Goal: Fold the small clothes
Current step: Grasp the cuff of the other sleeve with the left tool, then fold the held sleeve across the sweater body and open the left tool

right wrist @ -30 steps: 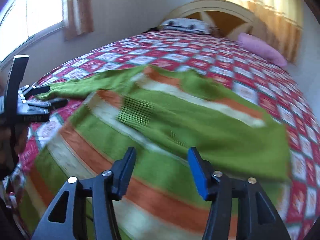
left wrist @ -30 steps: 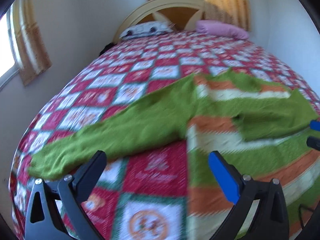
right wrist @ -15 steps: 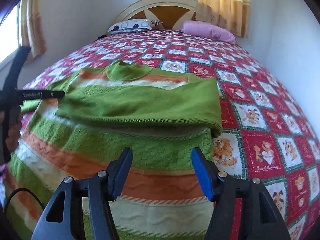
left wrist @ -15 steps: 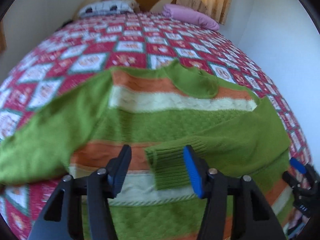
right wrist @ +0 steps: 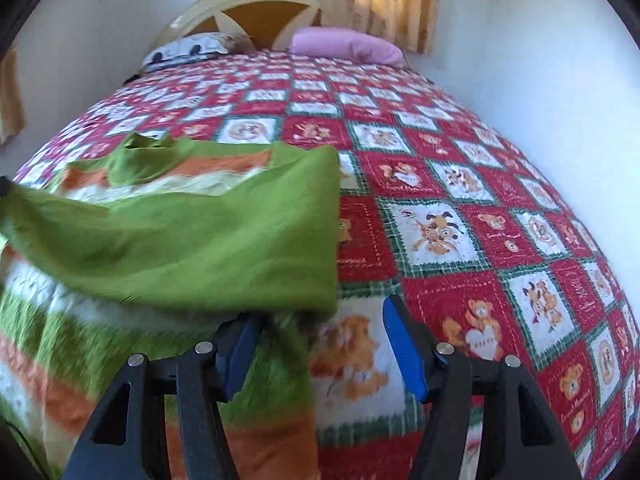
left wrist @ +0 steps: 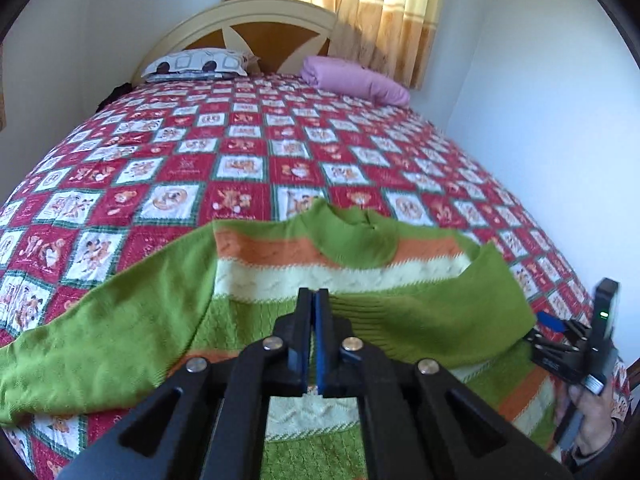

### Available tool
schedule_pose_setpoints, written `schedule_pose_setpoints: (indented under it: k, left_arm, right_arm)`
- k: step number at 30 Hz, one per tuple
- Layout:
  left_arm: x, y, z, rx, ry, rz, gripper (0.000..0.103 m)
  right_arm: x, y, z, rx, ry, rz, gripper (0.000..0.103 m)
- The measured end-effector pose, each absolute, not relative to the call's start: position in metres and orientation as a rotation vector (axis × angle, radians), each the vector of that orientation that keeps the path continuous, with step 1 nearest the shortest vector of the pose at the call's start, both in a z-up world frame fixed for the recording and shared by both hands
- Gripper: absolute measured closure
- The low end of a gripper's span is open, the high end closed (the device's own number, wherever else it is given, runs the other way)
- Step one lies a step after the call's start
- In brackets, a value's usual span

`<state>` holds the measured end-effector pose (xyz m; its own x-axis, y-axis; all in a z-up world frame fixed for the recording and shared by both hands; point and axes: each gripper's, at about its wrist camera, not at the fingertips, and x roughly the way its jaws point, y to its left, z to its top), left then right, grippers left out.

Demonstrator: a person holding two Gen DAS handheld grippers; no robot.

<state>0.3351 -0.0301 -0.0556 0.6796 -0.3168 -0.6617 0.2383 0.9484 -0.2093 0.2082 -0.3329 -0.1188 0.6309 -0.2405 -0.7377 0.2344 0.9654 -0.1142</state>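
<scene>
Leftmost, the striped sweater (left wrist: 280, 264) lies flat on the patchwork bedspread (left wrist: 240, 152), one green sleeve (left wrist: 104, 332) stretched out sideways. Over its middle the left gripper (left wrist: 315, 300) has its jaws pressed together at the folded sleeve's cuff (left wrist: 360, 312); whether they pinch it, I cannot tell. Further right, the right gripper (right wrist: 320, 344) stands wide at the sweater's edge.

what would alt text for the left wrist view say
The left hand-held gripper is shut on the cuff of a green, orange and cream striped sweater spread on a bed with a red patterned quilt. The right hand-held gripper hovers at the sweater's right edge; two pillows lie by the headboard.
</scene>
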Motion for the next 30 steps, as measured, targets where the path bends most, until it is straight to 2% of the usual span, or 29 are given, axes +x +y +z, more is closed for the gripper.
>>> schedule_pose_setpoints:
  k: [5,9,10,11,12,13,14,15,16,17,18,20,21,30]
  left_arm:
    - [0.346,-0.011,-0.071,-0.14,0.796,-0.263,0.103]
    - [0.344,-0.006,-0.089,-0.163,0.832,-0.262,0.102]
    - [0.343,-0.008,-0.094,-0.17,0.852,-0.261,0.097]
    - [0.344,-0.011,-0.099,-0.182,0.881,-0.273,0.083]
    - [0.345,-0.014,-0.103,-0.191,0.901,-0.287,0.063]
    - [0.346,-0.022,-0.109,-0.19,0.924,-0.297,0.049]
    - [0.346,-0.028,-0.113,-0.167,0.931,-0.286,0.031]
    - [0.346,-0.035,-0.118,-0.135,0.926,-0.267,0.03]
    - [0.347,-0.039,-0.121,-0.118,0.926,-0.266,0.03]
    - [0.349,-0.046,-0.127,-0.106,0.938,-0.279,0.036]
    - [0.351,-0.05,-0.131,-0.101,0.953,-0.294,0.059]
    - [0.355,-0.061,-0.138,-0.069,0.969,-0.307,0.086]
    - [0.355,-0.065,-0.136,-0.049,0.951,-0.316,0.094]
    - [0.323,-0.03,-0.053,-0.146,0.709,-0.323,0.095]
  right_arm:
    - [0.206,-0.356,-0.124,0.15,0.856,-0.315,0.037]
    - [0.194,-0.355,-0.127,0.152,0.858,-0.328,0.037]
    - [0.194,-0.355,-0.128,0.152,0.857,-0.328,0.037]
    - [0.194,-0.355,-0.128,0.148,0.859,-0.329,0.036]
    - [0.196,-0.354,-0.129,0.142,0.862,-0.331,0.035]
    - [0.197,-0.353,-0.13,0.129,0.865,-0.336,0.034]
    - [0.199,-0.351,-0.132,0.114,0.868,-0.342,0.034]
    - [0.199,-0.35,-0.132,0.105,0.868,-0.345,0.034]
    - [0.199,-0.35,-0.132,0.1,0.866,-0.346,0.034]
    - [0.199,-0.349,-0.132,0.099,0.863,-0.347,0.034]
    - [0.198,-0.349,-0.132,0.1,0.86,-0.347,0.034]
    - [0.199,-0.349,-0.133,0.098,0.858,-0.35,0.034]
    - [0.199,-0.349,-0.134,0.097,0.858,-0.352,0.033]
    - [0.195,-0.358,-0.135,0.152,0.844,-0.393,0.028]
